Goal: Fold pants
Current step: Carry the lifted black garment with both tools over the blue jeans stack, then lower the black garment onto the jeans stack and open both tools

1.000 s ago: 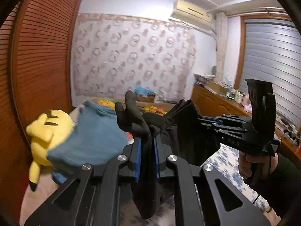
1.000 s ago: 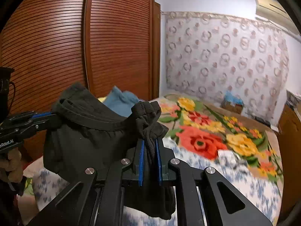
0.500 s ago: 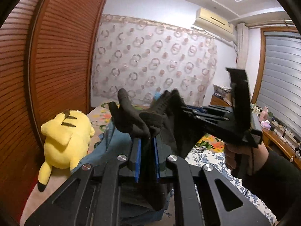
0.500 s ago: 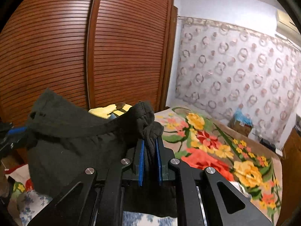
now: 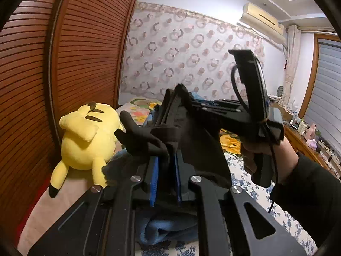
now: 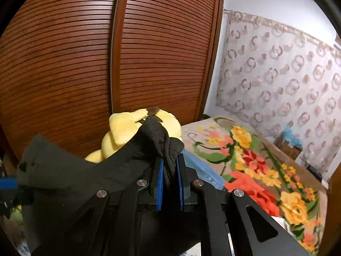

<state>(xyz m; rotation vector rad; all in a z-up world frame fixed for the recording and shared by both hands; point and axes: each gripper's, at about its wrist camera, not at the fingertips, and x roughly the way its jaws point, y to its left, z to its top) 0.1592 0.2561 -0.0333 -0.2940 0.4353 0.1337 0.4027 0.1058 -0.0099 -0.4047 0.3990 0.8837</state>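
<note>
Both sets of fingers are clamped on the black pants (image 5: 198, 140), L gripper (image 5: 166, 170) & R gripper (image 6: 170, 179), holding them aloft; next, prob. lay them flat on the bed (image 6: 266, 162) below.

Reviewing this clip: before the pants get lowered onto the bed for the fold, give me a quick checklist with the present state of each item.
1. Left tongs clamped on the black pants: ok, cloth sits bunched between the blue pads.
2. Right tongs clamped on the pants: ok, same bunching.
3. Pants spread flat between the two grips: not ok, the cloth sags and creases.
4. Landing spot free: not ok, blue clothes lie directly below and a yellow plush toy sits close by.
5. Pant legs hanging untangled: cannot tell, the lower part is hidden.
</note>
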